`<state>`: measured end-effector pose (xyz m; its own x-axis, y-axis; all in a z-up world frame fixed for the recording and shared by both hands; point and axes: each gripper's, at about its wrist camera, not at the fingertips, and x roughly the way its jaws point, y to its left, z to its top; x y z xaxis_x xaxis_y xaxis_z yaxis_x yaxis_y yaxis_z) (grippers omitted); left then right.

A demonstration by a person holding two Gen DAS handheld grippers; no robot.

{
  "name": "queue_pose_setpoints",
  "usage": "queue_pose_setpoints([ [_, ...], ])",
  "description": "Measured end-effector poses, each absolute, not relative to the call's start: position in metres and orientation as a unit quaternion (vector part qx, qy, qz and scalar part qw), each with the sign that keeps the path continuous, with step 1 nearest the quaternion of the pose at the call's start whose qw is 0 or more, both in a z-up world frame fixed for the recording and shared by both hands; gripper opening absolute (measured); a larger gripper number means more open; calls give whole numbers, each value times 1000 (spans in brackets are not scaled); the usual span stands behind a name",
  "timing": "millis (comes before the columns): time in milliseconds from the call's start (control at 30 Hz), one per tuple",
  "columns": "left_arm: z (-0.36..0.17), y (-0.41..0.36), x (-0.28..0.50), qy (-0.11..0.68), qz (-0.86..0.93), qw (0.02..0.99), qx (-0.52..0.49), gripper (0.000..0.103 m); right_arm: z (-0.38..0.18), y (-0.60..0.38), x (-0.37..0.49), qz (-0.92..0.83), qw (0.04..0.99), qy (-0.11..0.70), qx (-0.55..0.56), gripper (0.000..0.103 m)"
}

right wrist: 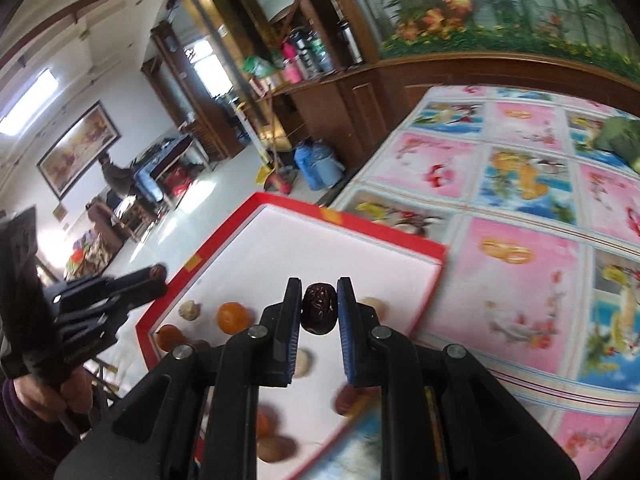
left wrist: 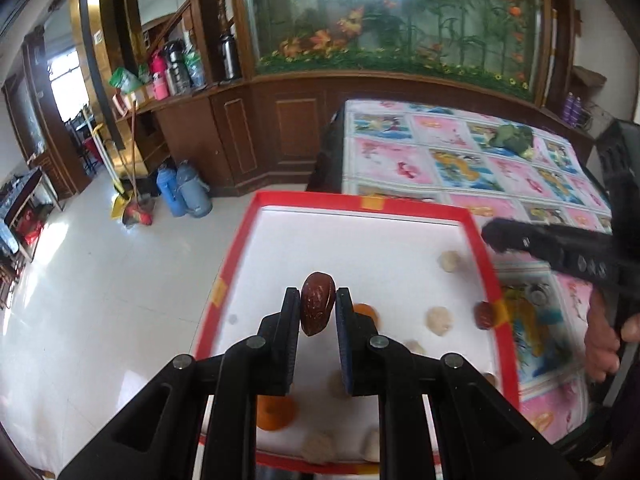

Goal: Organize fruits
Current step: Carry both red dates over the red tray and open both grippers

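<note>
A red-rimmed white tray (left wrist: 360, 201) (right wrist: 352, 224) lies on a patterned tablecloth and holds several small fruits: orange ones (left wrist: 274, 412) (right wrist: 235, 317), pale round ones (left wrist: 439, 321) (right wrist: 189, 310) and a red date (left wrist: 483, 315). My left gripper (left wrist: 317, 304) is shut on a wrinkled red date (left wrist: 317, 303), held above the tray. My right gripper (right wrist: 319, 307) is shut on a dark red date (right wrist: 319, 308) over the tray's near right part. The right gripper (left wrist: 496, 236) shows at the tray's right edge in the left wrist view, and the left gripper (right wrist: 154, 278) shows off the tray's left edge in the right wrist view.
The tablecloth (left wrist: 460, 160) (right wrist: 520, 184) stretches right of the tray, with a green vegetable (left wrist: 514, 138) (right wrist: 620, 136) at its far side. Blue flasks (left wrist: 184, 194) and brooms stand on the tiled floor to the left. A wooden cabinet with an aquarium (left wrist: 392, 16) backs the scene. A person's hand (left wrist: 604, 340) holds the right tool.
</note>
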<state>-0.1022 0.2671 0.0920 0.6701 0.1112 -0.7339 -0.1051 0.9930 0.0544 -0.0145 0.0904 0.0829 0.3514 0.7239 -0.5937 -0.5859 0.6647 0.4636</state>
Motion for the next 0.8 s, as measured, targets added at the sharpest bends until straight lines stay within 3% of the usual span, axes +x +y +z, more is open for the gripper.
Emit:
queue_pose_setpoints([
  [300, 42, 296, -52, 483, 51, 873, -37, 16, 42, 158, 0, 390, 783, 484, 23, 20],
  [800, 35, 292, -57, 489, 87, 868, -19, 17, 34, 166, -8, 380, 798, 466, -30, 20],
])
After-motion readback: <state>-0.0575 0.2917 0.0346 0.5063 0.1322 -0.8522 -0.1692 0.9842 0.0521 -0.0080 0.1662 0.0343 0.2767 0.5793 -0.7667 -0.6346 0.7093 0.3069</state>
